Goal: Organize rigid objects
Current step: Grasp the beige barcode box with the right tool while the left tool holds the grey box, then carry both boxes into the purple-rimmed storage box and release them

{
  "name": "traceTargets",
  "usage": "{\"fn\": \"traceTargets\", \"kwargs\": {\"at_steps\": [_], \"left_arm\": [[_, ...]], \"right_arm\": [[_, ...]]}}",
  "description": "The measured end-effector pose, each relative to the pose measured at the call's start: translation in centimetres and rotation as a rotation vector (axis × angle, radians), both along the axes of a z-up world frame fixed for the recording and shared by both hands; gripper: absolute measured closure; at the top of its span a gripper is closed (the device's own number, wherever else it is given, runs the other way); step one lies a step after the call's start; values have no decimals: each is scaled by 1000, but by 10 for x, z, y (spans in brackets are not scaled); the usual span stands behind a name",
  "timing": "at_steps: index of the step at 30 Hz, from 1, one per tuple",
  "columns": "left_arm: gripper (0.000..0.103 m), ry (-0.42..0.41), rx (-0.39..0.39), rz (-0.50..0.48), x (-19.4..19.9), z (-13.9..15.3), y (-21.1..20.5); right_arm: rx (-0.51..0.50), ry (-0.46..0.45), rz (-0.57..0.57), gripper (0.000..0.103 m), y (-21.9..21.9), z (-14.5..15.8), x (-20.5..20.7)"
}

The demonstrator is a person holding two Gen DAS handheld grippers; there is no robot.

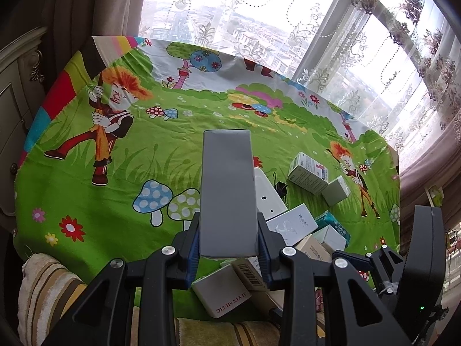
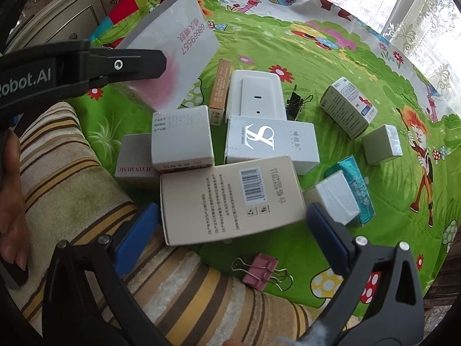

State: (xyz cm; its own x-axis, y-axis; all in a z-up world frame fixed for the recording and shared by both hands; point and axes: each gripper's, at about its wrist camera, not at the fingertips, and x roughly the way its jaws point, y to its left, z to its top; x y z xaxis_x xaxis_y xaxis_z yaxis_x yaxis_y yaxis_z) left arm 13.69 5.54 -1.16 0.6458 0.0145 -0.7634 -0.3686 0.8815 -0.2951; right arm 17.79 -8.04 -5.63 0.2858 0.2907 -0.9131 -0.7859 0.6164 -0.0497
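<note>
Cartoon cloth (image 1: 121, 155) by curtained window (image 1: 288, 14); left jaws clamp grey box (image 1: 227, 190), right apart.

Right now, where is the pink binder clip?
In the right wrist view, the pink binder clip lies on the green cloth at the near edge, just below the beige barcode box, between the open right gripper's fingers.

Small cardboard boxes (image 2: 230, 199) lie jumbled on the cartoon cloth; a grey box (image 1: 227, 193) stands lifted, clamped.
</note>
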Motion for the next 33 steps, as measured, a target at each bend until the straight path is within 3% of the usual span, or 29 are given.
{"fn": "traceTargets", "kwargs": {"at_steps": [21,28,33], "left_arm": [[68,14,6,-16,1,-3,-2],[68,15,16,-29,2,-3,-4],[68,-6,23,-27,-3,3,-6]], "right_arm": [[-14,14,-32,0,-2,-1,8],[-39,104,-47,0,-1,-20,18],[14,11,-43,1,-8,-1,5]]}}
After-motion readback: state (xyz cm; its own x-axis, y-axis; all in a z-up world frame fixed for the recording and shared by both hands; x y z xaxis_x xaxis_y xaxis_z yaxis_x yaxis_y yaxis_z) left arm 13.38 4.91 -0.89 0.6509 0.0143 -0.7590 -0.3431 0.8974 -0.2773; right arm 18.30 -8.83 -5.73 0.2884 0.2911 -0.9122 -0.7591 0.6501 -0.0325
